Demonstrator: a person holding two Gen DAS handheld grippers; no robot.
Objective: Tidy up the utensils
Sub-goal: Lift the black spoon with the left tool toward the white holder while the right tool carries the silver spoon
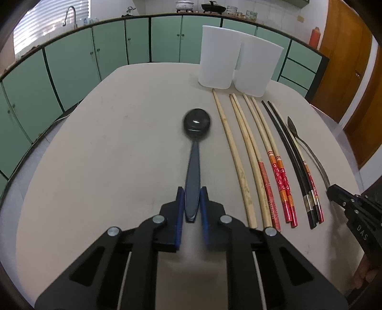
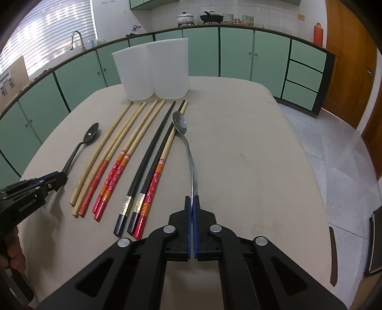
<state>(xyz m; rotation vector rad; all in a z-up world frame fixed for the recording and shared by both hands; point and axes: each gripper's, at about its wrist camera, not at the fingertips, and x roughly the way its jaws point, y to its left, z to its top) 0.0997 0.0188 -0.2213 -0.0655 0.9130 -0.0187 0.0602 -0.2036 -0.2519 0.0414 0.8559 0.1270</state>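
My left tool [image 1: 192, 202] pinches the black spoon [image 1: 194, 152] by its handle end; the spoon's long axis runs straight up the frame, bowl toward the white containers [image 1: 235, 65] at upper right. My right tool [image 2: 192, 202] likewise pinches the steel spoon [image 2: 188, 152], which points at those containers, upper left in its view.

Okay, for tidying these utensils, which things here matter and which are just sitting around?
For the job: black spoon, metal spoon, chopsticks, white holder.

Just around: pots, red flask, tap.
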